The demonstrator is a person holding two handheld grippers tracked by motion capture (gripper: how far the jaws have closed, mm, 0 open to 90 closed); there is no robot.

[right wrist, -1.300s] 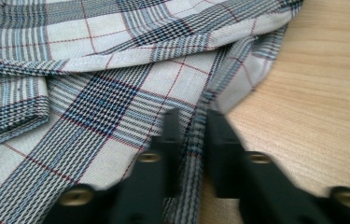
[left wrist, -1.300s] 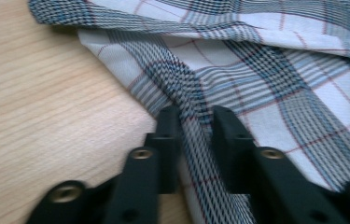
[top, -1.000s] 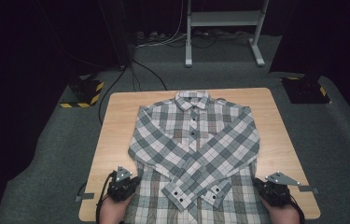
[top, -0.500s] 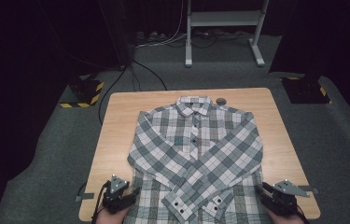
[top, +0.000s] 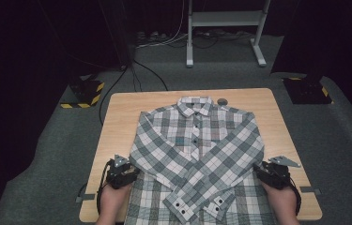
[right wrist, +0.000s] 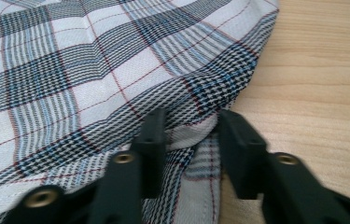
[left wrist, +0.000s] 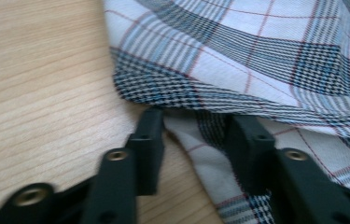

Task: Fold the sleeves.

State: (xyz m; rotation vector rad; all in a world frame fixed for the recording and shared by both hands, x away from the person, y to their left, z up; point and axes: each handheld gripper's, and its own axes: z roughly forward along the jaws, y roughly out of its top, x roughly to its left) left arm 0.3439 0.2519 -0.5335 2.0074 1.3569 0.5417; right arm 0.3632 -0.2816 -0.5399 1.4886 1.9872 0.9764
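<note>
Plaid shirt (top: 195,150), flat on table (top: 117,122), buttoned, sleeves crossed

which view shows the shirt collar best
The high view: the plaid shirt's collar lies flat at the table's far side, fully visible. The left gripper view and right gripper view show the shirt's side edges between open jaws, not the collar.

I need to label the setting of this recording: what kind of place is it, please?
Probably a recording studio or lab, not a home: a lone wooden table on grey carpet, black curtains around it, hazard-striped stand bases and cables on the floor.
</note>
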